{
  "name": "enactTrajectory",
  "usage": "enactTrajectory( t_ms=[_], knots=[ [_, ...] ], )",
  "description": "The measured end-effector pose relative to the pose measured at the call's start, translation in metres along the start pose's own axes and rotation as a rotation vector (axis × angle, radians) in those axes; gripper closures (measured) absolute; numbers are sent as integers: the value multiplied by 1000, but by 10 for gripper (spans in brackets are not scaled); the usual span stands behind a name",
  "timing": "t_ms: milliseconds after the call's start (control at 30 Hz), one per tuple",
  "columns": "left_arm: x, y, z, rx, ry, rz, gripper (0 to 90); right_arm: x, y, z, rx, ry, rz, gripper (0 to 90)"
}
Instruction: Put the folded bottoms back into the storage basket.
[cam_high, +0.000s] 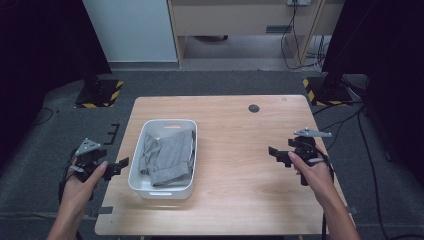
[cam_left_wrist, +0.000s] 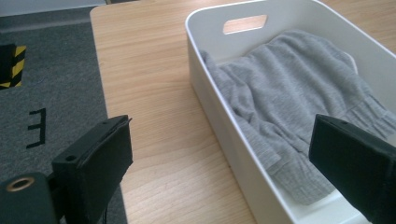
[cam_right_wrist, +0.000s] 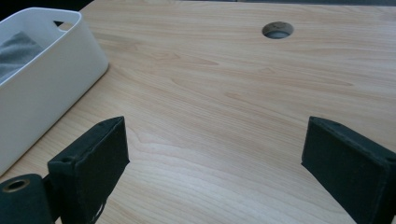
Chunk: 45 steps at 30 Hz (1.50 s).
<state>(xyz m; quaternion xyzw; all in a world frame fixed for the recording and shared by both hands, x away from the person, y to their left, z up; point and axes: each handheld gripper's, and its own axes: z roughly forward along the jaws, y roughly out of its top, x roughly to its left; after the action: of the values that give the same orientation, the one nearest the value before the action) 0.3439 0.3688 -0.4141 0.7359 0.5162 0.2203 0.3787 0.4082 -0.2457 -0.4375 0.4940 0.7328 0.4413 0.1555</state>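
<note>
I see the grey carpeted floor (cam_high: 240, 80) all around the rig, with two black bases striped yellow and black (cam_high: 100, 92) standing on it beyond the far corners, and loose black cables (cam_high: 300, 45) near pale wooden furniture at the back. The light wooden rectangular table (cam_high: 240, 150) takes up the middle, and its right half is bare wood from front edge to far edge, broken by a small round grey cable hole (cam_high: 254, 108) near the far side. On the left half sits the white rectangular plastic tub with slot handles (cam_high: 141, 165), lying lengthwise away from me, its left wall close to the table's left edge with a narrow strip of wood between. Inside it lies the folded grey knitted garment (cam_high: 170, 157), covering most of the bottom. My left gripper (cam_high: 117, 167) hangs just past the table's left edge, beside the tub and apart from it; in the left gripper view its jaws stand wide apart, one over the wood, one over the garment, holding nothing. My right gripper (cam_high: 276, 154) hovers over the bare right half, well apart from the tub, jaws spread wide and holding nothing.
</note>
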Motion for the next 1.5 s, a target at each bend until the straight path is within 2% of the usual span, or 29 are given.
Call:
enactTrajectory(
  t_ms=[300,467,733,1000,1100,1333,1500],
  knots=[
    [18,-15,2,17,26,-7,70,-19,-20,-18,-32,-21,36,74],
    [26,-25,6,28,37,-13,75,-24,-32,-20,-29,-29,51,73],
    [33,-40,18,67,47,5,86,-30,-52,-19,-23,-71,54,91],
    [35,-54,31,106,44,12,91,-36,-72,-17,9,-89,69,105],
    [34,-58,36,122,44,13,93,-37,-80,-14,39,-97,63,103],
    [31,-66,50,162,47,30,93,-38,-87,-8,97,-89,54,96],
    [29,-70,59,178,52,34,93,-44,-88,-5,110,-112,63,95]
  ],
)
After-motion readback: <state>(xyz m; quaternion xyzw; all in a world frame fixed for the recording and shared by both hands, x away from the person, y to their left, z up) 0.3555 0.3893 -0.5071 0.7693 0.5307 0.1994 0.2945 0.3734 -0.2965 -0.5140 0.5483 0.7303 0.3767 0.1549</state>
